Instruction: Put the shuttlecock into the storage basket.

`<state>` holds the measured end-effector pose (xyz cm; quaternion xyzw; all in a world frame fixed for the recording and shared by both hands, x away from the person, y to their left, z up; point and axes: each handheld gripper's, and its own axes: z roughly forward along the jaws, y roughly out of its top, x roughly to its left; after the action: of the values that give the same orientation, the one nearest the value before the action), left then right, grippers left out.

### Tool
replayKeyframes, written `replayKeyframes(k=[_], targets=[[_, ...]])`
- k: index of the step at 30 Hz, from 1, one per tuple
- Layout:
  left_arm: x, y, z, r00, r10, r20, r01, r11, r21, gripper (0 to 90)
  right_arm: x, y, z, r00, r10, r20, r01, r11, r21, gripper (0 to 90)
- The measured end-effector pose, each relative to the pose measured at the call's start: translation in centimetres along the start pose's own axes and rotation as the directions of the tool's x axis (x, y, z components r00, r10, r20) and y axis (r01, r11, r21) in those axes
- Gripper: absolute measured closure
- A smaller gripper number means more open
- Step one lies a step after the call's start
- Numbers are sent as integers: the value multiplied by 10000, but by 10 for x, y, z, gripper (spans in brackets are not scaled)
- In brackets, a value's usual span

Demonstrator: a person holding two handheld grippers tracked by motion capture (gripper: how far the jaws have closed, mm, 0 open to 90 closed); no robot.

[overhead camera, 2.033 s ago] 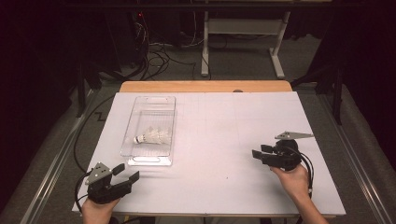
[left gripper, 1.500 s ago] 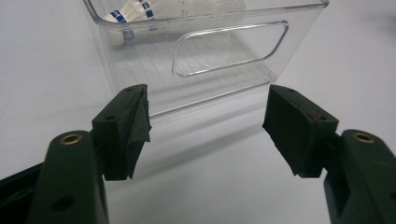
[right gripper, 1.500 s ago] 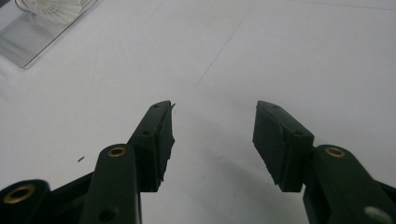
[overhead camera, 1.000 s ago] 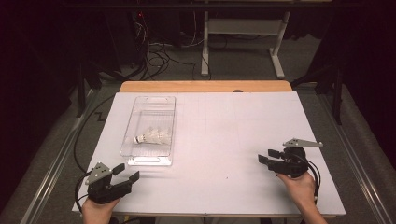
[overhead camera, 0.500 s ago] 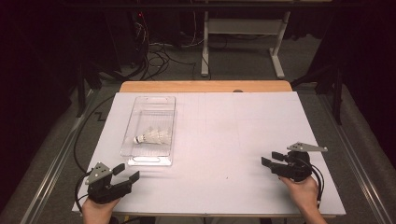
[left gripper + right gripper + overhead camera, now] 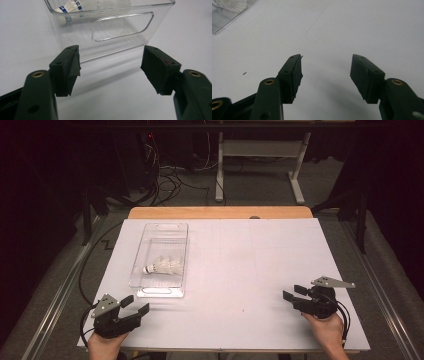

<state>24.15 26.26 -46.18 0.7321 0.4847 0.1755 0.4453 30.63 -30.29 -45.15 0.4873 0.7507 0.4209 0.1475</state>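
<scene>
Shuttlecock [image 6: 162, 266] lying in the clear box [image 6: 170, 291]
Left tongs [image 6: 139, 305] and right tongs [image 6: 292, 292] both released, empty, low over the tabletop [image 6: 240, 270].

We see a clear plastic bin [image 6: 161, 231] standing upright on the left half of the white desk [image 6: 240, 270], its long side running away from us. It is rectangular, open at the top, with transparent ribbed walls and a cut-out handle slot in each short end; the near slot shows plainly in the left gripper view [image 6: 122, 26]. Inside it a white shuttlecock [image 6: 162, 266] lies on its side on the bin's floor, towards the near end. Its feathered skirt points right and its rounded cork, ringed by a blue band [image 6: 65, 8], points left, close to the left wall.
</scene>
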Motion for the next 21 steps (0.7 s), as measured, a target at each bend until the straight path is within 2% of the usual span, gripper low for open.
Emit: replayKeyframes(k=[21], targets=[[0, 0, -1, 10000, -8, 21, 8, 10000, -28, 322, -4, -12, -10, 9997, 182, 175, -179, 9996, -216, 431]])
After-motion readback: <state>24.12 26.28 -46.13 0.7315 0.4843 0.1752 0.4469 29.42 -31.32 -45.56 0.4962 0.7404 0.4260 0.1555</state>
